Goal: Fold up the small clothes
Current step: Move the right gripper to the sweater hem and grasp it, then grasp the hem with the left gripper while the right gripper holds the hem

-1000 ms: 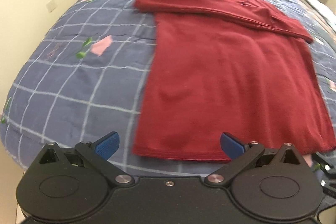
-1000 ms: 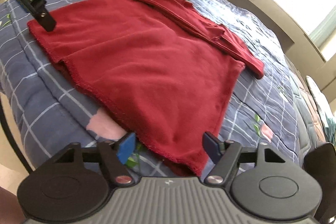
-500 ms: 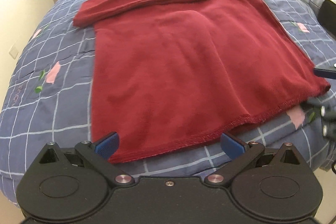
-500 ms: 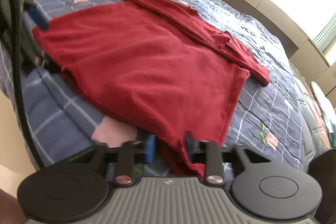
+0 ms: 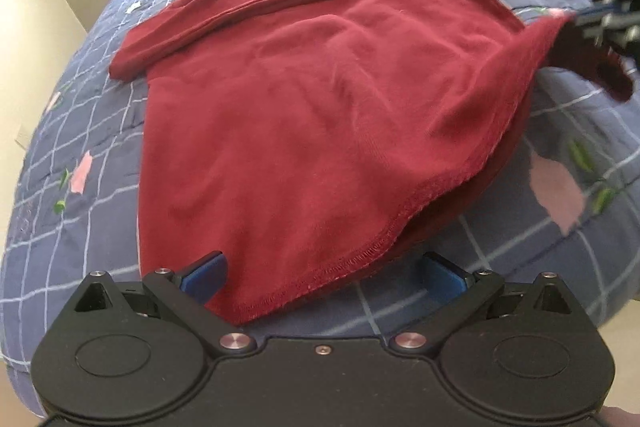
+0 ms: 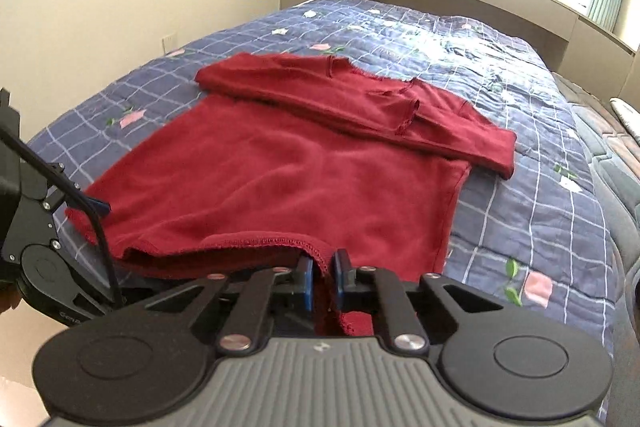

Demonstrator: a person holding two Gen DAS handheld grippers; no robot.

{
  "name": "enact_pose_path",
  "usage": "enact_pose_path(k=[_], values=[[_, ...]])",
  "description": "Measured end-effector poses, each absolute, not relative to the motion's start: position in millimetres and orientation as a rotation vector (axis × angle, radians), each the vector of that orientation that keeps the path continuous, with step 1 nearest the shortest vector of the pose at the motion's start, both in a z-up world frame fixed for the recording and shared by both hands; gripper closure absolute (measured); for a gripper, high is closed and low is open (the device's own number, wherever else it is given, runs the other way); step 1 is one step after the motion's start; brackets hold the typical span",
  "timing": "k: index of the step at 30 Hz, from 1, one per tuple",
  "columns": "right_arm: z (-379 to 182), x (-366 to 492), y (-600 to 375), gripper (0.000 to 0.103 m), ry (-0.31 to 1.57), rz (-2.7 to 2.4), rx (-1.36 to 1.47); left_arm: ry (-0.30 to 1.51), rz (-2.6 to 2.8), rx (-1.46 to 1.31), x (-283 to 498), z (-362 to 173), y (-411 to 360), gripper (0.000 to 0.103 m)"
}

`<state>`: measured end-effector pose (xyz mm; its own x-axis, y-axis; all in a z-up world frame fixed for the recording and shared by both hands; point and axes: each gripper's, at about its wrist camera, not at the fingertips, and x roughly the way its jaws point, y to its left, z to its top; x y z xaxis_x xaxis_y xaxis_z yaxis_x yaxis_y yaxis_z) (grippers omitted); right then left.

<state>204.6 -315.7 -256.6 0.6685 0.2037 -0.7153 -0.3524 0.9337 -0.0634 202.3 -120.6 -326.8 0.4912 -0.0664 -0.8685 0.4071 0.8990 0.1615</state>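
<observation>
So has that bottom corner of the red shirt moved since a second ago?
Yes. The shirt corner, pinched between the right gripper fingers that just closed, has lifted off the quilt, which stayed put.

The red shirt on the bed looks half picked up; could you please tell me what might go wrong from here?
1. Only the right claw, whose jaws have just been closing, pinches the red shirt at one hem corner; lifting further may drag it askew.
2. The left claw is open over the other hem corner, so that side could lag and bunch.
3. The sleeves folded across the top might slide out of place.
</observation>
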Motion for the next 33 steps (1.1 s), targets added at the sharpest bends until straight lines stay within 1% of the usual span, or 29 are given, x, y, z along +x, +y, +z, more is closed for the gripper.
enact_pose_path(k=[4, 7, 9, 10, 11, 12, 13, 14, 15, 16, 17, 18, 19, 21, 22, 23, 24, 25, 27, 28, 29, 33], values=[[-255.9, 209.8, -321.4, 0.091, 0.789, 0.325, -0.184, 0.991, -0.257, 0.395, 207.8, -325.2, -115.9, 0.007], [-258.6, 210.9, -322.7, 0.091, 0.802, 0.338, -0.186, 0.983, -0.23, 0.435, 209.1, -325.2, -106.6, 0.008], [-262.3, 210.9, -323.3, 0.091, 0.817, 0.347, -0.19, 0.967, -0.216, 0.463, 207.9, -324.7, -100.3, 0.011], [-265.0, 210.5, -323.5, 0.091, 0.829, 0.353, -0.192, 0.956, -0.211, 0.478, 206.9, -324.1, -97.2, 0.015], [-268.6, 209.4, -323.5, 0.091, 0.843, 0.361, -0.201, 0.942, -0.207, 0.495, 205.9, -323.6, -94.3, 0.021], [-272.3, 208.0, -322.8, 0.091, 0.856, 0.37, -0.212, 0.931, -0.201, 0.511, 205.0, -323.1, -92.7, 0.026], [-276.9, 206.1, -322.3, 0.09, 0.871, 0.38, -0.228, 0.924, -0.197, 0.528, 204.9, -322.8, -90.7, 0.034], [-282.3, 203.9, -321.4, 0.088, 0.889, 0.39, -0.247, 0.919, -0.195, 0.542, 205.2, -322.4, -88.5, 0.041], [-287.3, 201.9, -320.6, 0.081, 0.904, 0.393, -0.263, 0.915, -0.197, 0.547, 206.1, -321.5, -87.3, 0.044], [-292.8, 199.7, -319.8, 0.07, 0.92, 0.394, -0.283, 0.909, -0.206, 0.548, 206.7, -320.5, -86.0, 0.051], [-299.3, 197.1, -319.0, 0.065, 0.936, 0.394, -0.31, 0.904, -0.219, 0.549, 207.6, -319.2, -84.8, 0.054], [-306.1, 194.6, -318.2, 0.057, 0.95, 0.392, -0.346, 0.902, -0.228, 0.555, 208.5, -318.6, -84.7, 0.054], [-311.1, 192.2, -317.3, 0.054, 0.955, 0.387, -0.379, 0.898, -0.231, 0.564, 209.3, -319.1, -85.2, 0.054], [-318.1, 187.8, -319.0, 0.054, 0.943, 0.375, -0.437, 0.894, -0.239, 0.586, 211.2, -319.7, -85.4, 0.054], [-318.3, 185.4, -320.1, 0.059, 0.933, 0.368, -0.449, 0.895, -0.242, 0.592, 211.4, -320.6, -85.7, 0.053], [-317.6, 184.4, -321.9, 0.067, 0.925, 0.364, -0.452, 0.896, -0.246, 0.598, 211.8, -321.8, -85.4, 0.053], [-316.2, 184.1, -323.6, 0.086, 0.922, 0.37, -0.45, 0.895, -0.253, 0.607, 212.1, -322.5, -84.8, 0.053], [-313.7, 184.2, -325.7, 0.09, 0.917, 0.377, -0.449, 0.892, -0.261, 0.615, 211.5, -323.9, -85.0, 0.054], [-308.3, 184.9, -328.2, 0.094, 0.908, 0.392, -0.454, 0.885, -0.294, 0.632, 209.7, -324.0, -85.4, 0.065], [-305.7, 184.3, -329.1, 0.095, 0.91, 0.403, -0.461, 0.886, -0.323, 0.633, 208.3, -323.4, -85.9, 0.083], [-303.7, 183.4, -330.0, 0.096, 0.913, 0.411, -0.467, 0.888, -0.353, 0.633, 205.8, -322.5, -86.8, 0.096], [-293.2, 169.3, -335.2, 0.097, 0.919, 0.436, -0.498, 0.884, -0.383, 0.666, 199.9, -318.5, -92.3, 0.097]])
